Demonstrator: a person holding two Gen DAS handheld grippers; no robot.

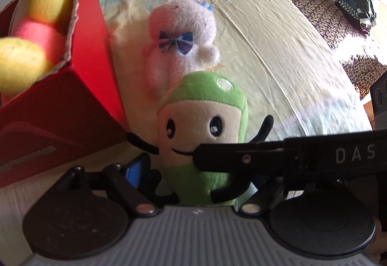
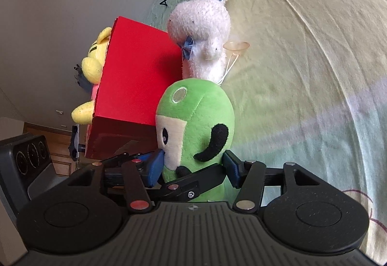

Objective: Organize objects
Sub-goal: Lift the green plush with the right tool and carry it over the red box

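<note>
Green plush doll (image 2: 198, 125): upright, long axis vertical, cream face, black arms; right gripper (image 2: 193, 166) clamped on body, left gripper (image 1: 191, 166) likewise; red box (image 2: 135, 72) beside

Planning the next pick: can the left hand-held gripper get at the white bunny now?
Probably not yet: the green plush stands between its fingers and directly before the white bunny, and the red box crowds the left side.

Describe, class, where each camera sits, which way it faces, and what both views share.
Left wrist: on the left gripper, facing the green doll's face; the right gripper's finger crosses the view.
Right wrist: on the right gripper, looking at the green doll's side, its pads against it.
Shared: green doll, white bunny, red box, bed sheet.
</note>
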